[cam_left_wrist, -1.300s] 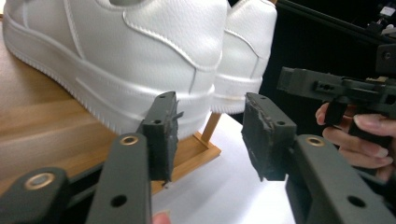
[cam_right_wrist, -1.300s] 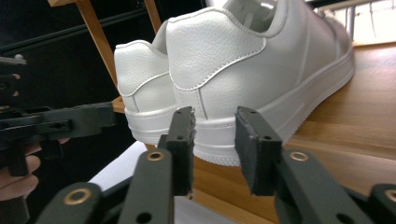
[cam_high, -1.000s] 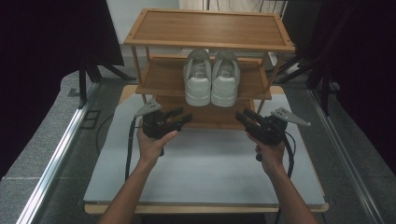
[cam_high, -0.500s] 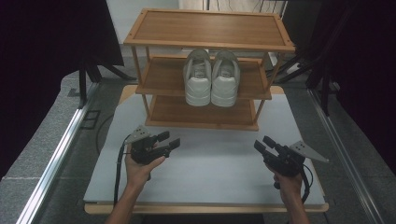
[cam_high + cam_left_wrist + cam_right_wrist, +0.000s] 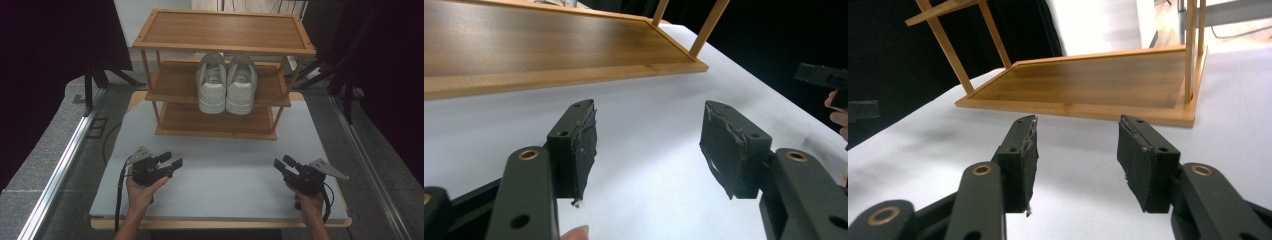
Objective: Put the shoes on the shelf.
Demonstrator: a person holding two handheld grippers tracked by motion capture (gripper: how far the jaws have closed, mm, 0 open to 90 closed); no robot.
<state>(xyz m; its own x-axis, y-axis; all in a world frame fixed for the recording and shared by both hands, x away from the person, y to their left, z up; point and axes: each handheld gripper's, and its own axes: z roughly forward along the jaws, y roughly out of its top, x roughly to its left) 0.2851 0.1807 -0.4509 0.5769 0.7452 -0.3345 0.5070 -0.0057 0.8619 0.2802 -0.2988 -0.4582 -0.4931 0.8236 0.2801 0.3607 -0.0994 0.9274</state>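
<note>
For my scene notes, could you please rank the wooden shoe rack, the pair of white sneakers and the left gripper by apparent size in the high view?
1. wooden shoe rack
2. pair of white sneakers
3. left gripper, though nearer the camera, so its true size is unsure.

Two hand-held grippers low over the near end, jaws apart and holding nothing.

The left gripper (image 5: pixel 169 164) sits in the person's left hand (image 5: pixel 141 187), whose forearm comes up from the bottom edge; its jaws point forward and to the right, and they have just been opening, with nothing between the pads (image 5: pixel 585 145). The right gripper (image 5: pixel 283 163) is held in the right hand (image 5: pixel 307 200), its forearm likewise rising from the bottom edge, the jaws aimed forward and to the left; these too have just been opening and are empty, with a narrower gap than the left pair. The grippers are well apart, a cable trailing back from each.
</note>
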